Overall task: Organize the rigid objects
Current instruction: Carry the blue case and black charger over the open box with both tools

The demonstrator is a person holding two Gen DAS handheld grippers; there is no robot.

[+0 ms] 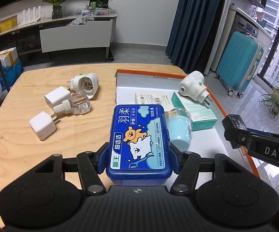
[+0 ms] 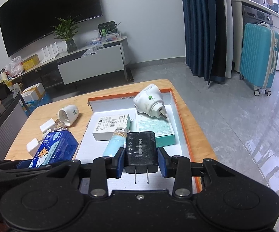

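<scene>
Left tongs (image 1: 138, 155): clamped on blue plastic floss box (image 1: 138, 135)
Right tongs (image 2: 141, 161): clamped on black rectangular plug charger (image 2: 141, 152)

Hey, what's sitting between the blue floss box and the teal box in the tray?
The light blue toothpick jar lies between the blue floss box and the teal box, shown in the left wrist view.
</scene>
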